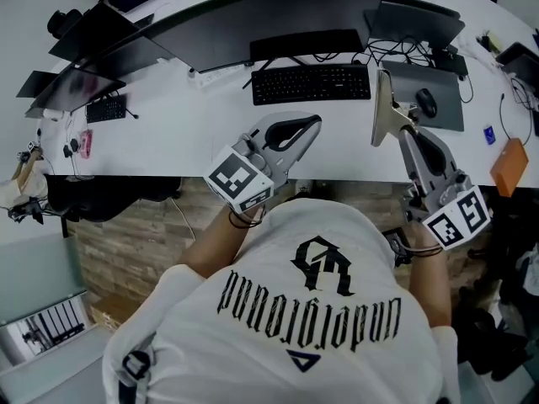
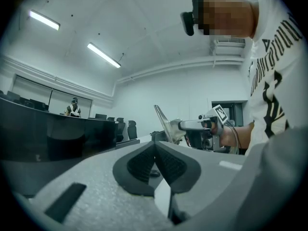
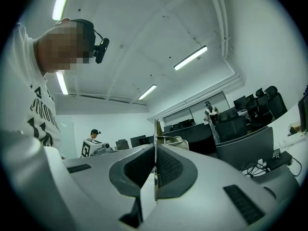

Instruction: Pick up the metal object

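One metal object (image 3: pixel 155 143), edge-on, partly hidden, possibly a bent plate, pinched by right gripper (image 3: pixel 155 170). Left gripper (image 2: pixel 155 165) at its 9 o'clock: jaws pressed together, empty.

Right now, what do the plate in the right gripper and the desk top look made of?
Plate in the right gripper: likely bare metal, satin grey; thin edge, pale sheen. Desk top: smooth matte white, probably laminate; its core doesn't show.

- Head view looks steeply down from above the person onto the desk (image 1: pixel 168 141).
- Gripper views look level, close along their jaws.
- Left one faces the right gripper (image 2: pixel 177 129).
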The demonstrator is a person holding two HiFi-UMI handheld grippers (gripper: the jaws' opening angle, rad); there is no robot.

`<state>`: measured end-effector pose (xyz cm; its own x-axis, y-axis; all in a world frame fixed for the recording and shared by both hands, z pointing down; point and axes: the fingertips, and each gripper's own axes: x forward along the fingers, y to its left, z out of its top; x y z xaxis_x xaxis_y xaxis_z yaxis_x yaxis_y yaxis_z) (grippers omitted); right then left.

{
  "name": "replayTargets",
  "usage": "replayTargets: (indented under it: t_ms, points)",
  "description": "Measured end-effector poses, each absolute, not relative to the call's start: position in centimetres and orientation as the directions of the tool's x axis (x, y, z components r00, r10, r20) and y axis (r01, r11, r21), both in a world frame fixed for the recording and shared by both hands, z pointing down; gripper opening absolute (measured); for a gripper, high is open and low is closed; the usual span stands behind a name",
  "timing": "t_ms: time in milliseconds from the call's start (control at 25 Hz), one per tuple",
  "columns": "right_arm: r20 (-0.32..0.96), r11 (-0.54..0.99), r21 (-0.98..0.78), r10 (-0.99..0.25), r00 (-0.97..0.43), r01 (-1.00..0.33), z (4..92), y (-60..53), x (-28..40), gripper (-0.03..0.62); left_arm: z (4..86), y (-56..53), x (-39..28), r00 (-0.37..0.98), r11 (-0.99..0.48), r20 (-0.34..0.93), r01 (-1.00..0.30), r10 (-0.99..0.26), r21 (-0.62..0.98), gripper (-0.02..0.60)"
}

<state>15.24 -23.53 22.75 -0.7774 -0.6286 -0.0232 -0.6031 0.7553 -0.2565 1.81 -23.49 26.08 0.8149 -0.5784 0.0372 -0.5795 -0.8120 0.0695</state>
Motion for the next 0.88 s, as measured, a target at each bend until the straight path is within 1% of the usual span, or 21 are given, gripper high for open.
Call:
replayTargets:
  t_ms: [480, 720, 880]
  points:
    - [-0.055, 0.800, -0.273, -0.568, -0.821, -0.534, 23.8, -15.2, 22.5, 0.017, 26.9, -13.3, 8.6, 0.761, -0.759, 0.073, -0.648, -0.645, 0.053, 0.015]
    - [-0.073, 0.822, -0.275, -0.535, -0.841, -0.499, 23.9, -11.7, 24.1, 0.017, 27.2, -8.6, 9.9, 0.728, -0.726, 0.094, -0.685, -0.679, 0.057, 0.015]
    - [-0.083, 0.829, -0.268, -0.528, -0.845, -0.491, 23.5, -10.1, 24.1, 0.017, 26.5, -6.9, 9.6, 0.719, -0.719, 0.093, -0.694, -0.688, 0.040, 0.015]
